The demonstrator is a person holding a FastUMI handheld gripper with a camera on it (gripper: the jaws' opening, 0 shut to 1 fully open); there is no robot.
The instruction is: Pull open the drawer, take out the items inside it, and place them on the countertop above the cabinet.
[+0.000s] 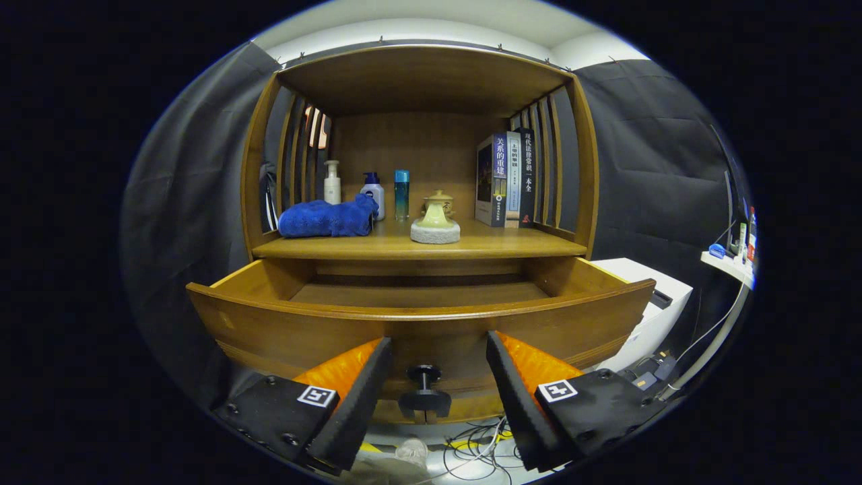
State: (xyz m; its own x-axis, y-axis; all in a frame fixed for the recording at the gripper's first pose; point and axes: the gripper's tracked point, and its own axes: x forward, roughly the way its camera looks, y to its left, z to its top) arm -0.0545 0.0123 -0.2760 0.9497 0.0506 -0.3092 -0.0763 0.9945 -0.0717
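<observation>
Below the countertop, the wooden drawer stands pulled out; hand-held gripper fingers apart.

Drawer is standing pulled out, its bare floor lying open from above, under the countertop edge. Gripper fingers are sitting spread, the drawer knob standing between them, untouched. Countertop: blue towel, bottles, ceramic pot and books are crowding it; bare strips are showing along the front and between pot and books.
</observation>
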